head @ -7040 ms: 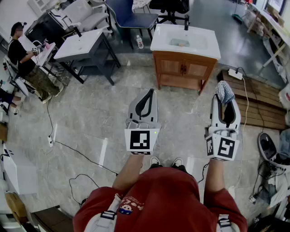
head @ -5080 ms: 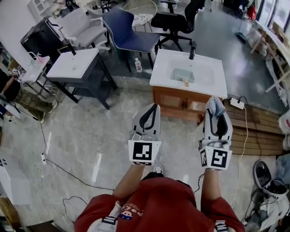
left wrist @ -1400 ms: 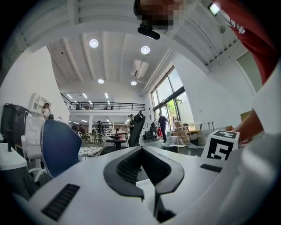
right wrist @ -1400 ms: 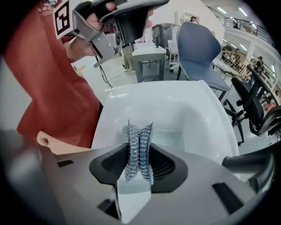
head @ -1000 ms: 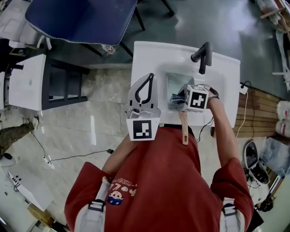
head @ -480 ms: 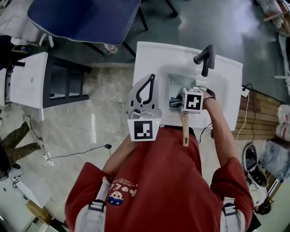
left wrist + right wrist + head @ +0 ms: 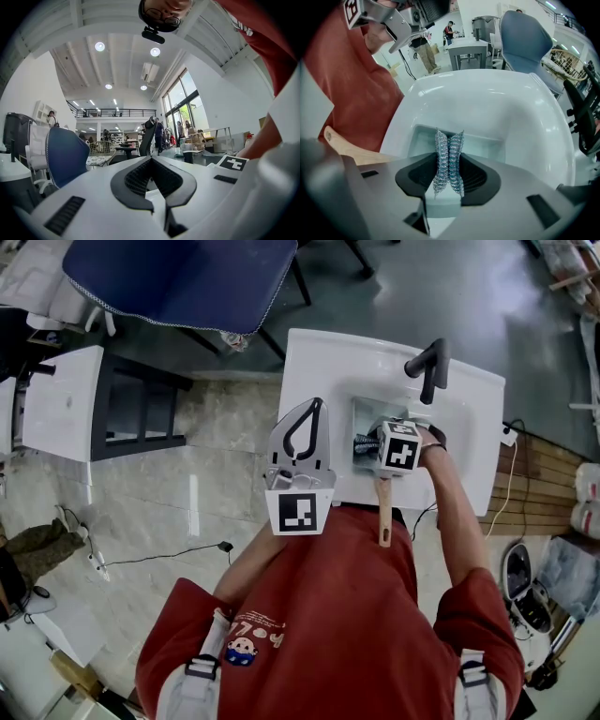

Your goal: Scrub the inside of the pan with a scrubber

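Note:
A pale teal square pan (image 7: 367, 416) lies in the white sink (image 7: 319, 362), and its wooden handle (image 7: 382, 517) sticks out over the front edge toward me. My right gripper (image 7: 366, 448) points down into the pan, shut on a silvery-blue mesh scrubber (image 7: 448, 157). In the right gripper view the right gripper (image 7: 449, 140) holds the scrubber just over the pan's floor (image 7: 487, 143), with the handle (image 7: 344, 145) at the left. Whether the scrubber touches the pan is not clear. My left gripper (image 7: 302, 423) hovers over the sink's left front edge, shut and empty; its view shows the left gripper (image 7: 151, 160) aimed out at the room.
A black faucet (image 7: 427, 367) rises at the back of the sink. A blue chair (image 7: 178, 277) stands behind the sink to the left, beside a dark table with a white top (image 7: 52, 399). A cable (image 7: 150, 559) runs across the floor.
I have walked up to the sink, and the right gripper has gone down into the pan with the scrubber. Over the last second it has edged slightly right; the left gripper stays raised.

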`<state>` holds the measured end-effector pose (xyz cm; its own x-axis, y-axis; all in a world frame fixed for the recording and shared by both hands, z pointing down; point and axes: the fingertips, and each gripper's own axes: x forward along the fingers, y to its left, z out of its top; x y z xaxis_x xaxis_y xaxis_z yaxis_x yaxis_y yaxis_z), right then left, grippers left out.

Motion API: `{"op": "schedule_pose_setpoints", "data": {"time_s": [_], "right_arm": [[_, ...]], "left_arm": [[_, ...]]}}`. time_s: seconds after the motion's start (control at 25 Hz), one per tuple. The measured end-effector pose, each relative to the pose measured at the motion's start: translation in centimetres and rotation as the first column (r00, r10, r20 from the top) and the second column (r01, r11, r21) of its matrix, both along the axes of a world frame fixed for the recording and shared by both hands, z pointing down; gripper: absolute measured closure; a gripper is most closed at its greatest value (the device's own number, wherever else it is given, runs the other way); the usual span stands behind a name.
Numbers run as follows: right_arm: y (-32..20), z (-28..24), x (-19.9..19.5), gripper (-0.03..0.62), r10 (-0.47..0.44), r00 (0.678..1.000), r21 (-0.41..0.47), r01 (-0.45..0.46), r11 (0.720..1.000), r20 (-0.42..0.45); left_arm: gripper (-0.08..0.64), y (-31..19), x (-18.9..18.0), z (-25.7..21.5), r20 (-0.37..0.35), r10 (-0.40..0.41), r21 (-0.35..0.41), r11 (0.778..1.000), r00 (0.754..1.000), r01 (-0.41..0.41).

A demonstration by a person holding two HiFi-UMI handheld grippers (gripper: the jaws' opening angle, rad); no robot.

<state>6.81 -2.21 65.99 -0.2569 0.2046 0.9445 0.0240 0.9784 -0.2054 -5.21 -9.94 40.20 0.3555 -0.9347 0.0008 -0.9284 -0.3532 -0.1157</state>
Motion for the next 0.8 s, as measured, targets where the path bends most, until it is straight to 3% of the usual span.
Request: {"op": "schedule_pose_setpoints", "data": {"time_s": [0.24,0.52,0.68,0.76,0.8], "right_arm": [[-2.9,1.8,0.1,0.433,0.030,0.999,0.180,-0.026,0.983,-0.019],[-6.2,4.2,0.5,0.433,0.084,0.996,0.389,-0.071,0.918,-0.016],[-7.4,5.5,0.7,0.434,0.127,0.992,0.446,-0.105,0.889,-0.018],[-7.6,5.4,0.5,0.434,0.131,0.991,0.445,-0.110,0.889,-0.017],[-7.6,5.2,0.4,0.434,0.128,0.992,0.445,-0.107,0.889,-0.017]], "left_arm": [[0.548,0.0,-0.1,-0.4,0.010,0.001,0.016,1.000,1.000,-0.001],[0.548,0.5,-0.1,1.5,-0.018,-0.016,-0.111,0.994,1.000,0.014],[0.548,0.5,0.1,0.5,0.018,0.006,-0.043,0.999,1.000,-0.005],[0.548,0.7,-0.1,1.2,0.001,-0.006,-0.105,0.994,1.000,0.006],[0.547,0.7,-0.1,1.1,-0.006,-0.009,-0.101,0.995,1.000,0.008]]}}
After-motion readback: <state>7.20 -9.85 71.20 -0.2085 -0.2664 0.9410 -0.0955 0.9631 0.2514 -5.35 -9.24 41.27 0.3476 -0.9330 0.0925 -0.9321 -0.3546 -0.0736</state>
